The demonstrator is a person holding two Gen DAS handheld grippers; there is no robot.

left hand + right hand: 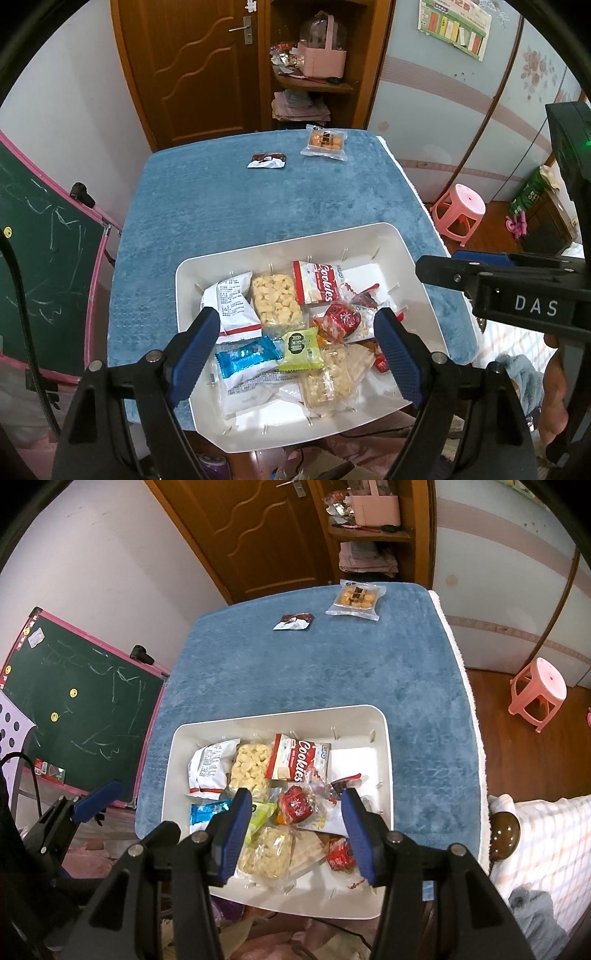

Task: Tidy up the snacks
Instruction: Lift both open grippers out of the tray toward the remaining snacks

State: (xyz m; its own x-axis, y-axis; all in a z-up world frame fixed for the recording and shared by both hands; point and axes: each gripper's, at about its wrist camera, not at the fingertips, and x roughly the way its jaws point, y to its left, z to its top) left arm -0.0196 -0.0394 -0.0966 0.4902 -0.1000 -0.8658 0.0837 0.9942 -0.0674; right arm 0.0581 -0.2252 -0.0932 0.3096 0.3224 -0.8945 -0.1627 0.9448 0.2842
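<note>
1. The white bin [192, 280] sits at the near end of the blue-covered surface [258, 206]; it already carries most of the snacks, among them a Cookies pack [317, 282], two clear packs of pale puffed pieces [275, 302], a blue-and-white wrapper [245, 360], a green sachet [301, 349] and a red-wrapped piece [341, 319].
2. Two snacks lie outside it, well apart from the bin at the far end of the surface: a small dark wrapper [266, 160] and, just beside the far edge, a clear pack of golden bites [325, 143]; both appear in the right wrist view too, the wrapper [294, 621] left of the clear pack [356, 598].
3. The left claw [301, 352] hangs over the bin with its jaws spread wide and nothing between them; the right claw [297, 830] likewise stands parted and empty above the near half of the bin.
4. By my judgement the job is nearly done; only those two far packets remain to be fetched.
5. Both look light and crinkly; film wrappers slip and flatten; the clear pack probably holds brittle pieces, so pinch its sealed end seam rather than its middle; the dark wrapper lies flat, so take it by a raised edge or corner.
</note>
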